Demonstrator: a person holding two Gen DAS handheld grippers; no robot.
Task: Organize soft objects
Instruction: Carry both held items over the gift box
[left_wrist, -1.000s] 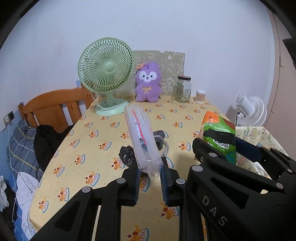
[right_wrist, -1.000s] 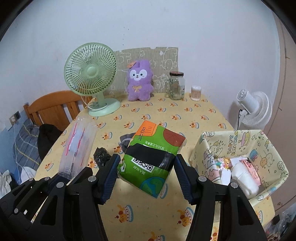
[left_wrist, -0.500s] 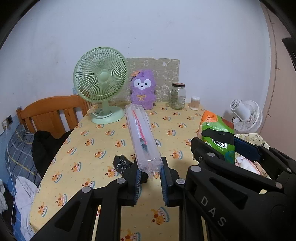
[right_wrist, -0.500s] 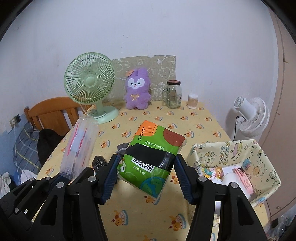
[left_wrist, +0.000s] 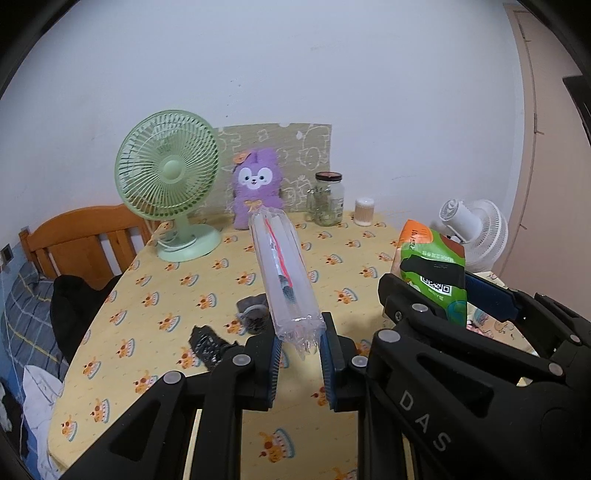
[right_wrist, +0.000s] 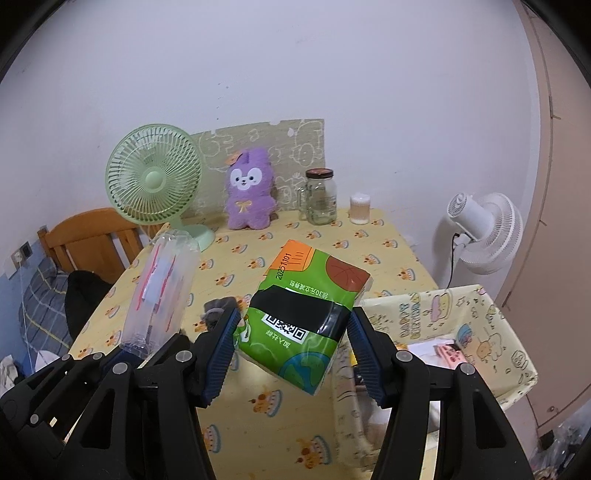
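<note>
**Left wrist view: two soft packs held aloft beside the fabric bin**

Left wrist view shows the left gripper (left_wrist: 298, 363) nearly closed, pinching only the crimped end of a clear air-cushion sleeve (left_wrist: 282, 273); the sleeve juts forward and up over the table (left_wrist: 155, 295). Right wrist view shows the right gripper (right_wrist: 291, 354) half open, its pads clamped on the flanks of a green tissue pack (right_wrist: 303, 314), tilted and clear of the tablecloth.

Risks, as judged. The sleeve is gripped by a thin end, so it may swing, buckle or slip out if the hand turns sharply. The pack is glossy and compressible; it could rotate or slide between the pads. Both grippers sit close together, so a careless move could knock sleeve against pack.

Containers. A patterned fabric bin (right_wrist: 480, 306) stands off the table's right edge, just beside the pack; it already holds a few pale and pink items, too small to identify. A lidded glass jar (right_wrist: 320, 197) stands at the back near a plush (right_wrist: 249, 192); its contents cannot be told. Small dark objects (left_wrist: 210, 345) lie on the table.
</note>
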